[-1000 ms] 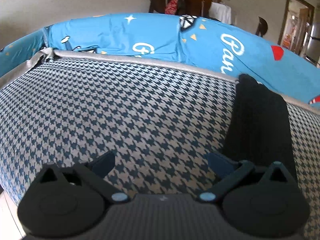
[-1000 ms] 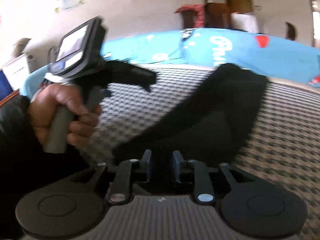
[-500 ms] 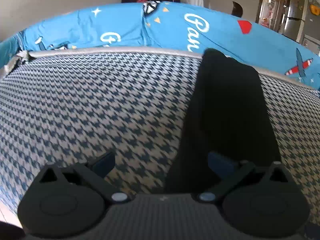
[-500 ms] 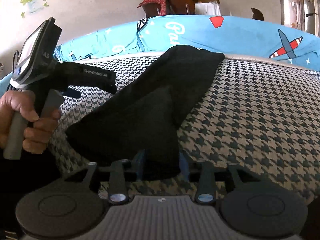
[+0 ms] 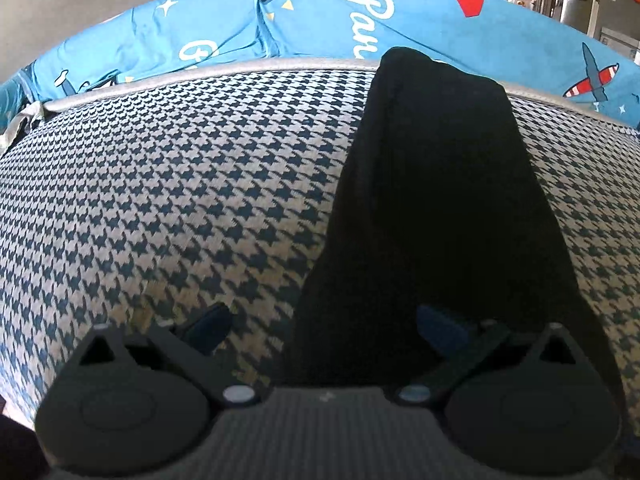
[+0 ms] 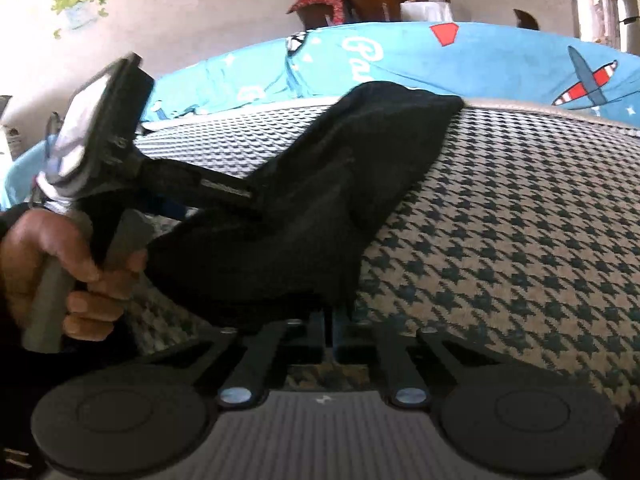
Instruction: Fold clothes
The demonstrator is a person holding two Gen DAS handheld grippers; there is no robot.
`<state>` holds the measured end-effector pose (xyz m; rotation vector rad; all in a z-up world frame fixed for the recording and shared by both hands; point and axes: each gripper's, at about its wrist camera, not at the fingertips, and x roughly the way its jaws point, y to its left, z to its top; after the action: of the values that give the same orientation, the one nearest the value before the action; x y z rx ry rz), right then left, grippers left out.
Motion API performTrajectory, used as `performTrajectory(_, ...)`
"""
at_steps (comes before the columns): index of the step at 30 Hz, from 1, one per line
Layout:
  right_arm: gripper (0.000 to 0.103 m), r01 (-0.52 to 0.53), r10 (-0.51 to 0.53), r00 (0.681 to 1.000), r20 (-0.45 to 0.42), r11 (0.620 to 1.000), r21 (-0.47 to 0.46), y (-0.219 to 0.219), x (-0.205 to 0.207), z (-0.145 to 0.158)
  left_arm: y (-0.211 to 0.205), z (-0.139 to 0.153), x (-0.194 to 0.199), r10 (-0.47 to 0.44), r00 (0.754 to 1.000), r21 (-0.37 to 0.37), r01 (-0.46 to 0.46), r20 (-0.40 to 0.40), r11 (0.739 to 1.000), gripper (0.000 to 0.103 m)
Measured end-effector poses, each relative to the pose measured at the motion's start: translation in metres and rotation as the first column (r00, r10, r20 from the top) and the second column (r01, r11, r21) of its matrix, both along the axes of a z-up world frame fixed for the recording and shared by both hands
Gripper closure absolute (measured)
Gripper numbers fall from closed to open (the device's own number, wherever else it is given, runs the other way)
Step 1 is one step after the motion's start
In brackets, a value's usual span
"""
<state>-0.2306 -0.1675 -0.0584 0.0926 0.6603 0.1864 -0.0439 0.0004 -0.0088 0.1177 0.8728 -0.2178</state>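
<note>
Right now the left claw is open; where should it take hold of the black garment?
Grip the near left edge of the black garment, coming in low from the left over the houndstooth cover. That edge lies between the open left claw fingers, and the right claw is shut on the near right corner, so the two grips would hold the near hem.

A black garment lies ahead of the claw on a navy-and-beige houndstooth cover; beyond, a bright blue sheet shows white lettering and red shapes.
</note>
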Motion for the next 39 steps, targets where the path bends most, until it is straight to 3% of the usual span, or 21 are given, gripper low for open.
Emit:
performTrajectory(5,0.097,-0.082,0.081,0.996,-0.021,0.994,-0.067,0.013,-0.005,-0.002,0.005,-0.002,-0.003,0.025,1.0,-0.006,-0.025,0.0,1.0,0.0)
performTrajectory(10,0.097,-0.103,0.102,0.994,-0.026,0.994,-0.033,0.012,-0.009,0.001,0.008,-0.002,-0.009,0.035,0.999,-0.005,-0.035,0.001,0.999,0.0)
performTrajectory(22,0.096,0.074,-0.075,0.997,0.013,0.995,0.066,-0.029,0.004,0.021,0.013,0.007,-0.016,0.074,0.996,-0.044,-0.072,0.04,0.996,0.0)
performTrajectory(31,0.096,0.079,-0.079,0.997,0.0,0.997,0.004,-0.06,0.061,0.03,0.01,0.009,-0.015,0.068,0.997,-0.072,-0.065,0.043,0.995,0.0)
performTrajectory(39,0.091,0.098,-0.097,0.994,-0.049,0.995,0.03,-0.085,0.125,0.018,0.0,0.009,-0.017,0.042,0.996,-0.049,-0.038,0.073,0.998,0.0)
